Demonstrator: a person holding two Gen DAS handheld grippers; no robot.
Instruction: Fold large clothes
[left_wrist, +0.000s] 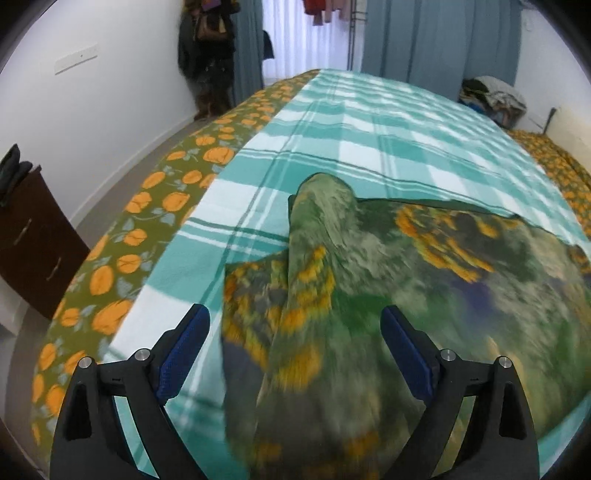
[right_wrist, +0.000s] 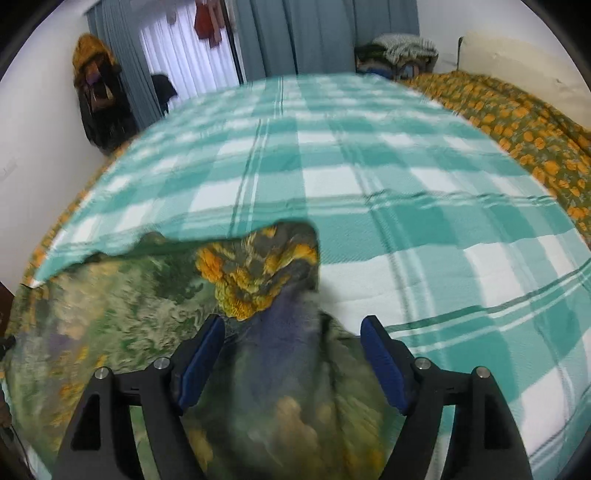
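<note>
Two grippers work one garment, and we take them left to right. On the left, our left gripper (left_wrist: 295, 343) has its jaws spread wide with a bunched ridge of the green floral-print garment (left_wrist: 369, 280) rising between the blue pads (left_wrist: 184, 350); the cloth fills the gap, but we cannot see the pads pressing it. On the right, our right gripper (right_wrist: 293, 350) is equally wide open, with a gathered corner of the same garment running up between its fingers. The garment lies on the teal checked blanket (left_wrist: 369, 122) covering the bed. We judge this an early fold, each gripper at a corner. Next, we need both jaws to close on the cloth and lift together. Motion blur smears the print, and the garment's near edge is cut off, so its type stays unclear.
</note>
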